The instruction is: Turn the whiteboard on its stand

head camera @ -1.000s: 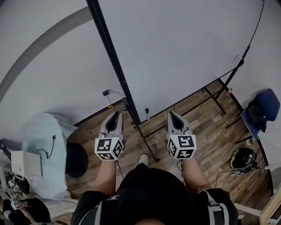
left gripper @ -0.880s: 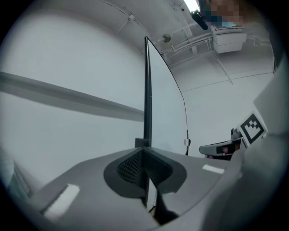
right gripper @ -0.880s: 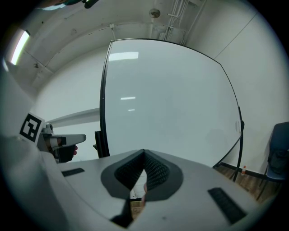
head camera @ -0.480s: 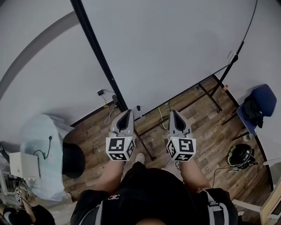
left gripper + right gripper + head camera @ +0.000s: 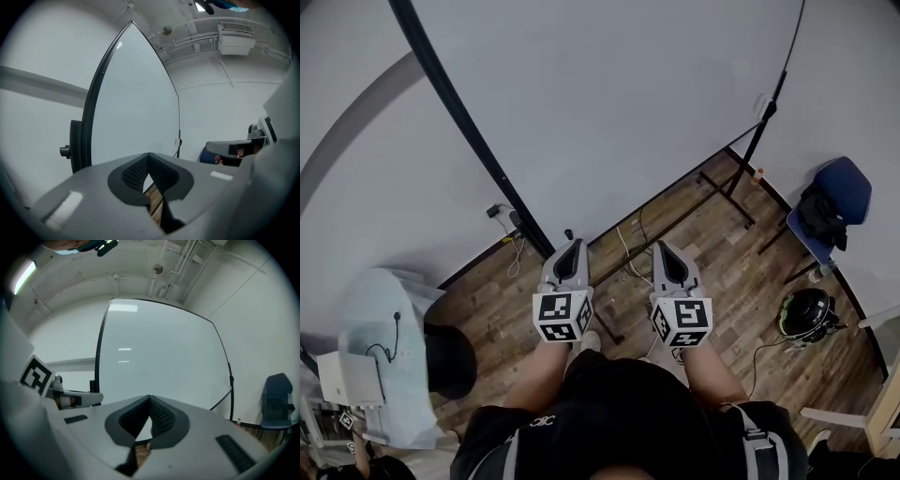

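The whiteboard is a large white panel in a thin black frame, standing upright on a black stand on the wooden floor. Its left frame post runs down to the floor. My left gripper is shut with nothing in it, a little short of the board's lower edge. My right gripper is beside it, also shut and empty. In the left gripper view the board stands ahead beyond the closed left gripper, with a black knob on its post. In the right gripper view the board fills the view past the right gripper.
A blue chair with a dark bag stands at the right wall, and a dark helmet lies on the floor near it. At the left are a round covered table and a black stool. Cables trail under the board.
The left gripper has come away from the board's left post and now sits closer to the right gripper. The board's left edge has slid leftward in the head view.
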Motion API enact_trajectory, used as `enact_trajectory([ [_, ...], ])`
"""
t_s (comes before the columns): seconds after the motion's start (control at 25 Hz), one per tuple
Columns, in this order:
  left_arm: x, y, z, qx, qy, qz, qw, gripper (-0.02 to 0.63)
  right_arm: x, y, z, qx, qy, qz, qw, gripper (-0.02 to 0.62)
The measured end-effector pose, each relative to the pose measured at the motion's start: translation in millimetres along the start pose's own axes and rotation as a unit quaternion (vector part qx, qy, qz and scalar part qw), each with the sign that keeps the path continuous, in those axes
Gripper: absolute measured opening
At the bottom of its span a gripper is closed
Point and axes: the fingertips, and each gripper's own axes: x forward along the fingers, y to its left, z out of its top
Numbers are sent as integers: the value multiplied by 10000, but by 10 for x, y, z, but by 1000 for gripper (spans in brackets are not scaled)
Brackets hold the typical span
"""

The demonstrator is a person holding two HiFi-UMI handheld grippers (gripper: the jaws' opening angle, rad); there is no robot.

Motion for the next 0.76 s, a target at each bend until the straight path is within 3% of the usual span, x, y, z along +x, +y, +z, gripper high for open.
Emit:
enact_trajectory([
  [0.76,-90,-93,54,121,-66,10,9999,9,-95,15,25,-104,-40,87,9999,-8],
])
